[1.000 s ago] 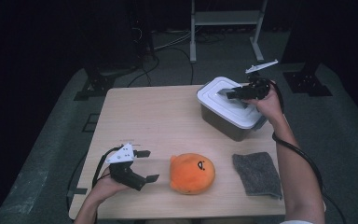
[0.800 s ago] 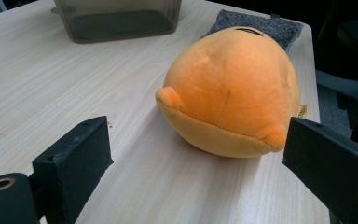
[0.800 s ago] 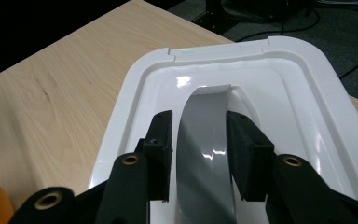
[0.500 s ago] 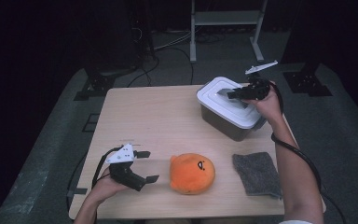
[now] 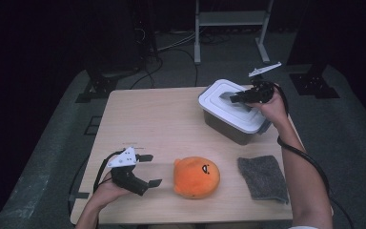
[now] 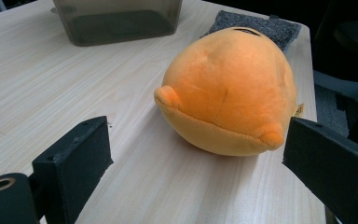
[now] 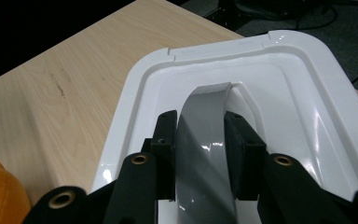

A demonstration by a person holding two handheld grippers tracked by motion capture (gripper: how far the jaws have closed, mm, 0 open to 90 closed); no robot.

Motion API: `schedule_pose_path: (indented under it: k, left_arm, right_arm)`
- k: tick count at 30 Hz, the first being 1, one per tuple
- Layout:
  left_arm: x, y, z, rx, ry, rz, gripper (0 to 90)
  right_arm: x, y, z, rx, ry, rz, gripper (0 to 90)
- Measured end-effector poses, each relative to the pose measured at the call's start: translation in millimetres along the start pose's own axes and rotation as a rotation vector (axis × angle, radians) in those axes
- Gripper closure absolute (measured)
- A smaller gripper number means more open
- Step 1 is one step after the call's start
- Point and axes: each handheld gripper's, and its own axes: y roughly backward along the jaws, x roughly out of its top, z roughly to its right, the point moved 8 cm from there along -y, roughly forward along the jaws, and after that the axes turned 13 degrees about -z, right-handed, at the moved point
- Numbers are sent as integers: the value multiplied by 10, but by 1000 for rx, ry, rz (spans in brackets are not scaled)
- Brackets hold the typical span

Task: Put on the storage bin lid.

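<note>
My right tool (image 5: 236, 97) sits on the lidded box (image 5: 233, 119) at the bench's (image 5: 157, 119) far right; plush toy (image 5: 196, 177) front middle, cloth (image 5: 263, 177) right of it, left tool (image 5: 145, 169) just left.

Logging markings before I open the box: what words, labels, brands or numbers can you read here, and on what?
No readable text.
Orange plush toy: a small tag at its edge in the left gripper view, too small to read; its face is stitched marks, not letters.
White lid, grey handle, grey cloth, table: no markings.
</note>
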Motion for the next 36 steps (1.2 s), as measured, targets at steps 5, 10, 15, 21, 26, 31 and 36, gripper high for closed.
schedule_pose_path:
  k: [5, 10, 15, 21, 26, 31, 36]
  left_arm:
    - [3, 21, -10, 6, 1, 9, 69]
    - [-5, 46, -30, 14, 3, 11, 69]
    - [-4, 69, -41, 21, 7, 17, 69]
    - [-19, 105, -66, 33, 15, 21, 69]
    - [-29, 122, -78, 36, 22, 24, 69]
    - [-39, 127, -76, 39, 21, 19, 69]
    - [-45, 141, -79, 42, 26, 23, 69]
  right_arm:
    - [10, -29, -67, 23, 13, -3, 668]
    - [41, -87, -181, 53, 45, -9, 668]
    - [78, -165, -344, 89, 78, -13, 668]
    - [126, -252, -514, 118, 118, -21, 668]
    - [158, -317, -637, 142, 145, -24, 668]
    - [197, -376, -731, 157, 161, -27, 668]
    - [240, -442, -846, 177, 184, -36, 668]
